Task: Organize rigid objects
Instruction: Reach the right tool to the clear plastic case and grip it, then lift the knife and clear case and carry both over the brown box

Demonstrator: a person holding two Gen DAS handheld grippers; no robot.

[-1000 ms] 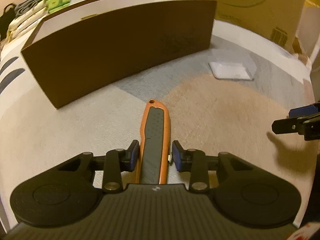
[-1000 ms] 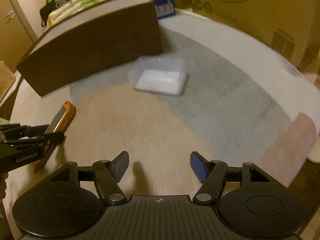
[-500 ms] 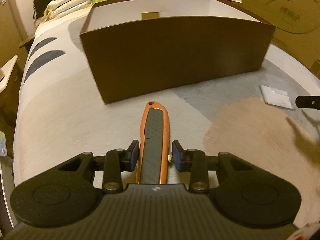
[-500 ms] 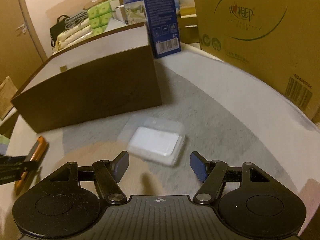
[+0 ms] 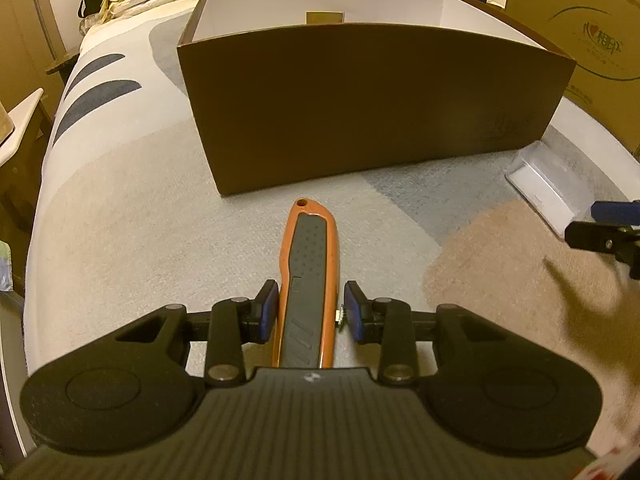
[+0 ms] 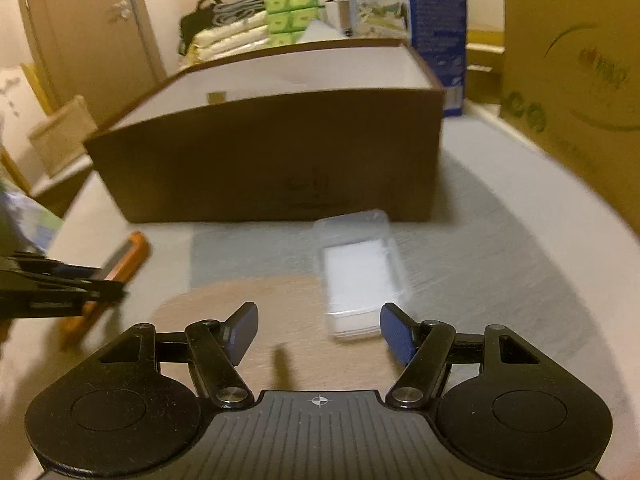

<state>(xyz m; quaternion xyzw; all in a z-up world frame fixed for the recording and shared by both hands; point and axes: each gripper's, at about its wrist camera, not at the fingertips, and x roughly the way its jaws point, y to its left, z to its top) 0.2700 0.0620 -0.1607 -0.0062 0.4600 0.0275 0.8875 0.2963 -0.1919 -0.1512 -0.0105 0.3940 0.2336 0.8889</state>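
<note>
Gripping orange utility knife (image 5: 308,276), left tool (image 5: 309,312) faces brown box (image 5: 368,100), ready for drop-in; right tool (image 6: 318,330), spread wide and empty, lines up over clear case (image 6: 362,272) near box.

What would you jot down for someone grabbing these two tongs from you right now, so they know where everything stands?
Left tongs: shut on the orange utility knife, held above the mat and pointing at the brown box.
Right tongs: open and empty, just short of the clear plastic case.
The case lies on the mat in front of the box, near its right end.
Done: knife picked up. I cannot see the box floor, so I cannot say if anything is inside.
Left: probably drop the knife into the box, then grip the case and put it in too.
</note>
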